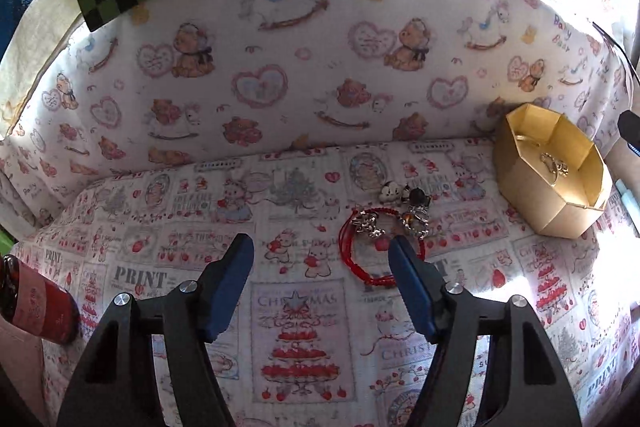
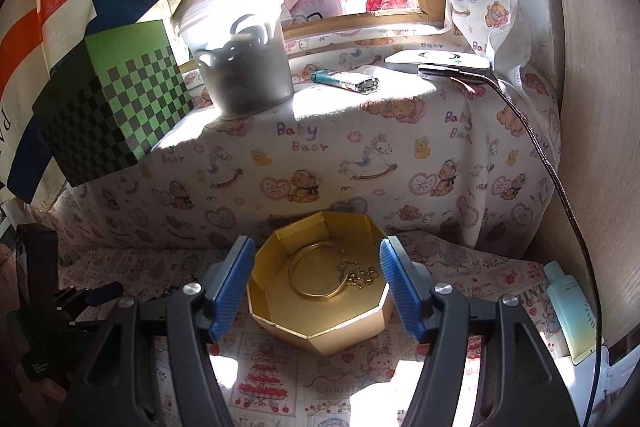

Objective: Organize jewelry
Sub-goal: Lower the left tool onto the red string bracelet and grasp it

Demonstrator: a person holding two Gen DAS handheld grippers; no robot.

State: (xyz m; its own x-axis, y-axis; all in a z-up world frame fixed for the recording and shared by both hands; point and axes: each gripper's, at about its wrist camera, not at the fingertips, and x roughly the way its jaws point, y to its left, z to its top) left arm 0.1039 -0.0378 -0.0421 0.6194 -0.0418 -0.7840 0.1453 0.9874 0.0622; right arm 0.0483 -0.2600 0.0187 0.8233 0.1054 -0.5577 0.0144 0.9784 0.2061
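A gold octagonal box (image 1: 532, 195) stands open on the printed cloth at the right; in the right wrist view the box (image 2: 332, 331) holds a gold bangle (image 2: 316, 273) and a gold chain (image 2: 358, 275). A red cord bracelet (image 1: 360, 251) with silver charms lies on the cloth, next to a cluster of small charms and rings (image 1: 412, 207). My left gripper (image 1: 320, 255) is open and empty, its right finger just over the red bracelet. My right gripper (image 2: 318, 263) is open and empty, its fingers on either side of the box.
A green checkered box (image 2: 112, 107), a grey tub (image 2: 248, 71), a lighter (image 2: 344, 79) and a white device with a cable (image 2: 440, 61) sit on the raised ledge behind. A red bottle (image 1: 36, 303) lies left; a pale bottle (image 2: 568, 311) stands right.
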